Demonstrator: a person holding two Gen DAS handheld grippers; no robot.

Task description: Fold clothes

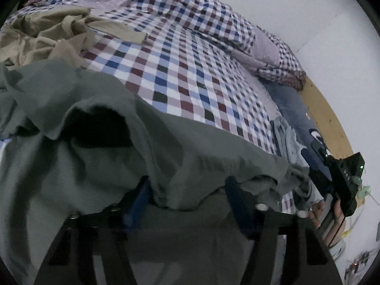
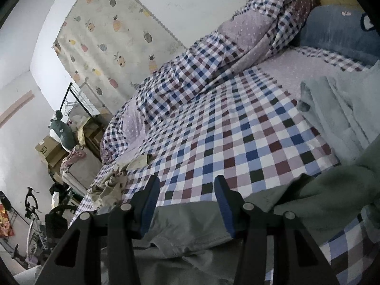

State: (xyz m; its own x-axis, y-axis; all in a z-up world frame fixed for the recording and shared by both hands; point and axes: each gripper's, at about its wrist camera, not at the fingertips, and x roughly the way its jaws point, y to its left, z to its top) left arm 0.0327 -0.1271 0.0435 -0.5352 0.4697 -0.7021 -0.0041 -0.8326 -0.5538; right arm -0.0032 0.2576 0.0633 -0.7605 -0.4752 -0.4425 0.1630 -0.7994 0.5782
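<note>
A grey-green garment (image 1: pixel 95 156) lies spread on the near part of the checked bed sheet (image 1: pixel 180 71). Its edge drapes over the tips of my left gripper (image 1: pixel 186 185), hiding them. The blue pads (image 1: pixel 139 197) stand well apart, with a loose fold hanging between them that neither pad pinches. In the right wrist view the same garment (image 2: pixel 190 228) lies under my right gripper (image 2: pixel 186 182), which is open with nothing between its fingers. A hand (image 1: pixel 337 213) holds the right gripper's black housing (image 1: pixel 344 178) at the garment's right end.
A crumpled beige garment (image 1: pixel 47 38) (image 2: pixel 109 187) lies at the foot of the bed. Light blue folded clothes (image 2: pixel 337 109) and a blue pillow (image 2: pixel 339 30) sit near the wooden headboard (image 1: pixel 325 118). A rolled checked quilt (image 2: pixel 213 66) lines the far side. Boxes (image 2: pixel 47 149) stand beyond the bed.
</note>
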